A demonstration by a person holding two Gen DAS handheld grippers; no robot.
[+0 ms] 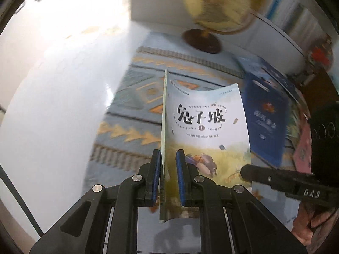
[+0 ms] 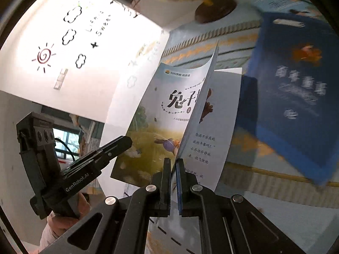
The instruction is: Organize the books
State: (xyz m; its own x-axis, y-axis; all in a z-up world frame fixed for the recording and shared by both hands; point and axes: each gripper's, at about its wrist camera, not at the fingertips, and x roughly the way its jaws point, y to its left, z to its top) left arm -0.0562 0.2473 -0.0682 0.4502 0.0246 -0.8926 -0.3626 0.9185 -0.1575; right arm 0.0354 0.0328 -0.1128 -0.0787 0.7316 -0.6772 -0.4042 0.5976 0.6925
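Both grippers, left and right, pinching thin pale-covered picture book, long axis pointing away toward blue book.

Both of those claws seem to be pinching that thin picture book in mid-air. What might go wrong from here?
Three things, I would guess. The right gripper seems to pinch only the front cover of the picture book, which curls away from the pages, so it may crease or tear. The left gripper clamps the spine edge; pulling apart would strain the binding. The globe stands close behind and might be knocked.
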